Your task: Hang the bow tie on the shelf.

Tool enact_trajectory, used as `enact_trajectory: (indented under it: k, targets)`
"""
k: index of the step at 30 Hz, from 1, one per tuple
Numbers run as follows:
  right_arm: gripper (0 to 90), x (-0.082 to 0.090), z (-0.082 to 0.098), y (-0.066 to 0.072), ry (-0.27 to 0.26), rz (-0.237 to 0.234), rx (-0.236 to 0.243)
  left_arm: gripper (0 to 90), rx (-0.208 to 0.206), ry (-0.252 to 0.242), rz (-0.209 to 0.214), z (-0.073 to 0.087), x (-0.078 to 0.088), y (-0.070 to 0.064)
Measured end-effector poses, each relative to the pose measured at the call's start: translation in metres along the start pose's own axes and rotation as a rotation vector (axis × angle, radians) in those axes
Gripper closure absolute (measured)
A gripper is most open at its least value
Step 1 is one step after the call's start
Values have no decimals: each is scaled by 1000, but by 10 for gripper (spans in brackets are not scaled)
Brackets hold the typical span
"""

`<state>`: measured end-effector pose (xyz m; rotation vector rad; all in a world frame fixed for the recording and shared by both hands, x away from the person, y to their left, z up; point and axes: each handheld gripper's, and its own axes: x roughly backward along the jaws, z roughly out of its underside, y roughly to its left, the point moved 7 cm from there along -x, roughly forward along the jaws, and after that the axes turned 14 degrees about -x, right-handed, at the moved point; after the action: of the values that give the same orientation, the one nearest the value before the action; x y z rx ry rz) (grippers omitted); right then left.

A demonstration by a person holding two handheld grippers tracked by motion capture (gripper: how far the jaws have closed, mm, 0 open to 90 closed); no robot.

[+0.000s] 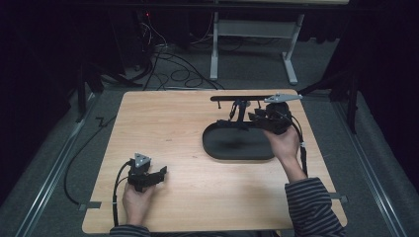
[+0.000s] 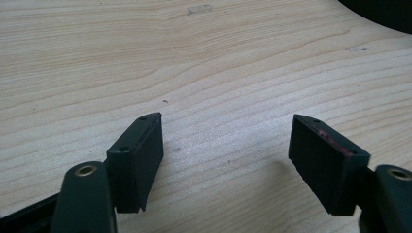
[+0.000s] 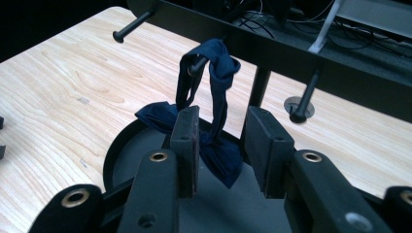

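Observation:
A dark blue bow tie (image 3: 221, 160) hangs by its strap from a peg (image 3: 196, 68) of a black rack (image 3: 272, 46). Its bow dangles just above a black oval tray (image 3: 127, 154). My right gripper (image 3: 222, 121) is at the bow, one jaw on each side of it. The jaws stand partly apart, with a small gap showing beside the cloth. In the high view the right gripper (image 1: 253, 118) is over the tray's (image 1: 237, 148) far edge, below the rack bar (image 1: 237, 98). My left gripper (image 2: 226, 131) rests open over bare wood, near the table's front left (image 1: 162, 173).
The rack carries other bare pegs (image 3: 131, 26), and its post stands on a round foot (image 3: 299, 104) behind the tray. The wooden table (image 1: 173, 123) has bare wood left of the tray. Cables and a table frame (image 1: 252, 34) lie on the floor beyond.

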<state>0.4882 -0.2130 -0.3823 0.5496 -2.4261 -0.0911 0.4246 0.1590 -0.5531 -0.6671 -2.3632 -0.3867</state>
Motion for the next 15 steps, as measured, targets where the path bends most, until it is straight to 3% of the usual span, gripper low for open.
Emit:
enact_trajectory:
  k: [15]
  targets:
    - [655,16,10,-6,-13,-16,-20,291,-2,0,-3,0,0,0]
